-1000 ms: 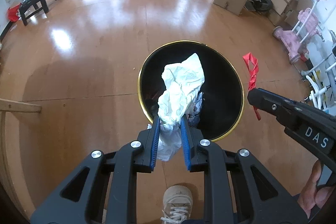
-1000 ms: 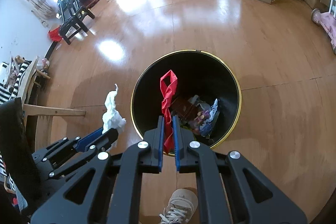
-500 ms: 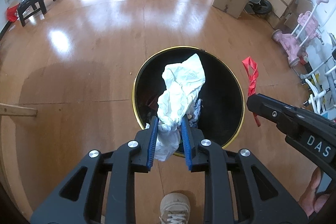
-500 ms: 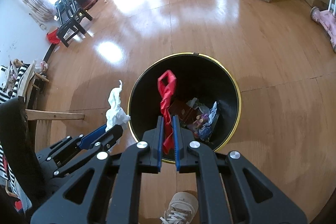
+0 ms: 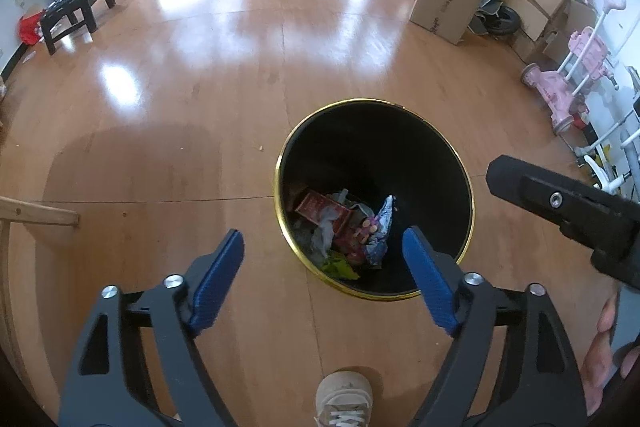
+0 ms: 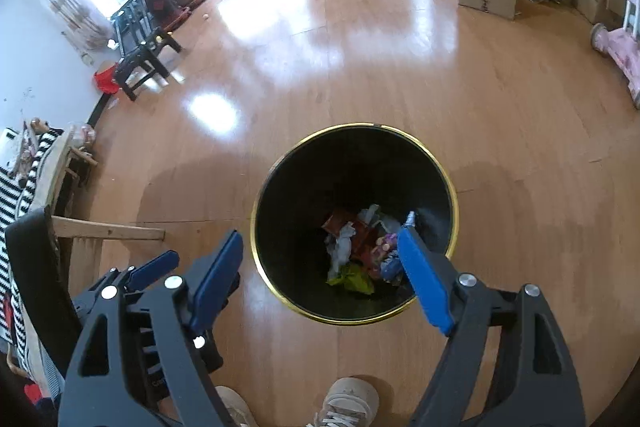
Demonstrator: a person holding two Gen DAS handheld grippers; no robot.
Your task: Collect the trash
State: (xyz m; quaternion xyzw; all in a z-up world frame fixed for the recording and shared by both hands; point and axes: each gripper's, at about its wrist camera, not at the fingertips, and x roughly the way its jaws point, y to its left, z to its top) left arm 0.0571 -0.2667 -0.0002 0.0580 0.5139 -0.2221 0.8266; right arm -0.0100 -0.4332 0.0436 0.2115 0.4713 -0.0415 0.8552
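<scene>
A black bin with a gold rim [image 5: 275, 187] [image 6: 253, 227] stands on the wooden floor just below both grippers. Mixed trash [image 5: 344, 227] [image 6: 356, 247] lies at its bottom: red wrappers, a pale crumpled piece, a green scrap. My left gripper [image 5: 323, 237] hangs over the bin's near edge, its jaws opening wide with nothing between them. My right gripper [image 6: 320, 237] is likewise above the bin, its jaws opening and holding nothing. One finger of the right gripper [image 5: 560, 203] shows at the right of the left wrist view. The left gripper's blue-tipped finger [image 6: 152, 267] shows at lower left of the right wrist view.
A person's shoe [image 5: 344, 399] [image 6: 348, 403] stands just before the bin. A wooden frame [image 5: 36, 215] is at the left. Cardboard boxes [image 5: 444, 3] and a pink toy car [image 5: 568, 87] line the right wall. A black stool [image 5: 76, 11] sits far left.
Both grippers went from shut to wide open. The white paper wad has left the left jaws and the red strip has left the right jaws. Neither hangs over the bin now.
</scene>
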